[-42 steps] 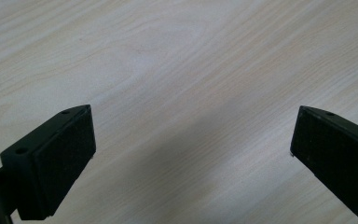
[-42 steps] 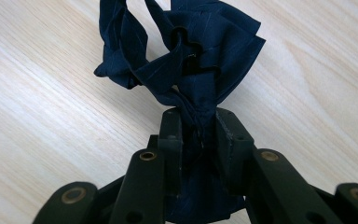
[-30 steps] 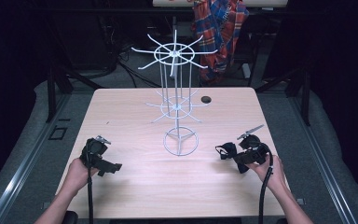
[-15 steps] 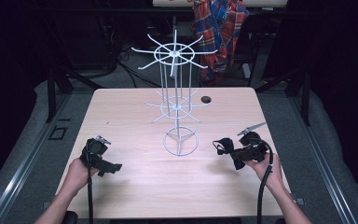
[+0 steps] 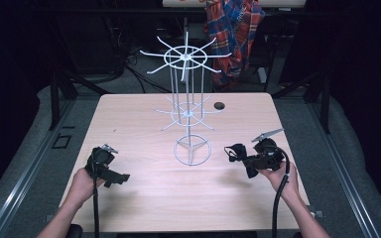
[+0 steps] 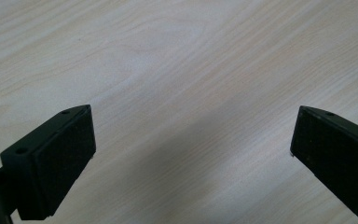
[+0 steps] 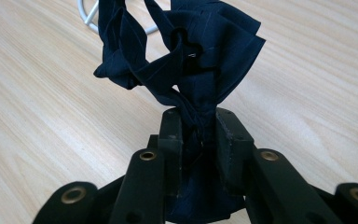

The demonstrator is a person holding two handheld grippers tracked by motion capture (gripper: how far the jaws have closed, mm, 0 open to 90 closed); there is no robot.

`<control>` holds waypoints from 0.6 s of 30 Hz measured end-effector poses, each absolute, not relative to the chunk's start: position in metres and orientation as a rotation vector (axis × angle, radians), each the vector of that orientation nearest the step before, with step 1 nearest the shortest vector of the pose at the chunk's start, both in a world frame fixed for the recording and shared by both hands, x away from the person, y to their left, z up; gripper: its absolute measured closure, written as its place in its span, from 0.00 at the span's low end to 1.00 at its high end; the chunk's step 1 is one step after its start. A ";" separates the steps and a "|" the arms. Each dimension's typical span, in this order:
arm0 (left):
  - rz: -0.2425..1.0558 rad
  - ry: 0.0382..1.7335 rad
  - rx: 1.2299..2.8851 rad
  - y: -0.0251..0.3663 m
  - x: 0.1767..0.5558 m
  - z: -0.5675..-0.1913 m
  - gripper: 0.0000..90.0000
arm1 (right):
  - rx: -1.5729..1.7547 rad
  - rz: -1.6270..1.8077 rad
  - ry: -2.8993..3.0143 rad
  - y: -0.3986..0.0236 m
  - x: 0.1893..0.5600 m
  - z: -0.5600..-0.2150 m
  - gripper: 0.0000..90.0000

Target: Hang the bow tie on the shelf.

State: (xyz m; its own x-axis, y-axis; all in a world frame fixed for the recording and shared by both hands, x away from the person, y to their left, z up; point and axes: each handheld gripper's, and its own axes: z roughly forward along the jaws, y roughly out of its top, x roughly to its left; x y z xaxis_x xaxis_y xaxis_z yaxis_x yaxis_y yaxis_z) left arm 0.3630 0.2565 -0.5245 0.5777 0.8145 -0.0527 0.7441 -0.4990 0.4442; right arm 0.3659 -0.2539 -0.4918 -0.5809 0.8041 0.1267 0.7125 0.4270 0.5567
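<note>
Cloth (image 7: pixel 186 56), dark navy and crumpled, bunches between clamped right gripper (image 7: pixel 199 128).

Dark room; plaid cloth (image 5: pixel 234 29) behind wooden table (image 5: pixel 144 124).

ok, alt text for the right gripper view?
The right gripper is shut on a bunched dark navy scrunchie, held just above a light wooden table. A curve of the white wire rack's base ring shows behind it.
</note>
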 end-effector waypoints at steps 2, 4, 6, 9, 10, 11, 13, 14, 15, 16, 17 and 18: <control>0.227 1.255 2.391 0.257 0.363 -0.525 0.00 | 1.340 0.875 2.517 -0.252 0.365 -0.489 0.82; 0.228 1.254 2.392 0.257 0.363 -0.524 0.00 | 1.335 0.878 2.520 -0.251 0.365 -0.488 0.82; 0.228 1.255 2.391 0.257 0.363 -0.524 0.00 | 1.332 0.880 2.516 -0.249 0.365 -0.487 0.82; 0.234 1.258 2.394 0.256 0.363 -0.525 0.00 | 1.327 0.891 2.518 -0.248 0.364 -0.485 0.82; 0.237 1.256 2.395 0.256 0.363 -0.525 0.00 | 1.331 0.902 2.513 -0.248 0.364 -0.484 0.82; 0.237 1.255 2.399 0.256 0.363 -0.525 0.00 | 1.329 0.907 2.515 -0.247 0.364 -0.484 0.82; 0.237 1.255 2.398 0.256 0.363 -0.525 0.00 | 1.322 0.907 2.514 -0.247 0.363 -0.483 0.82; 0.237 1.255 2.399 0.256 0.363 -0.525 0.00 | 1.322 0.907 2.514 -0.247 0.363 -0.483 0.82; 0.237 1.255 2.398 0.256 0.363 -0.525 0.00 | 1.322 0.916 2.512 -0.247 0.363 -0.481 0.82; 0.237 1.255 2.398 0.256 0.363 -0.525 0.00 | 1.322 0.916 2.512 -0.247 0.363 -0.481 0.82; 0.237 1.255 2.397 0.256 0.363 -0.525 0.00 | 1.317 0.921 2.507 -0.246 0.362 -0.479 0.82; 0.237 1.255 2.397 0.256 0.363 -0.525 0.00 | 1.317 0.921 2.507 -0.246 0.362 -0.479 0.82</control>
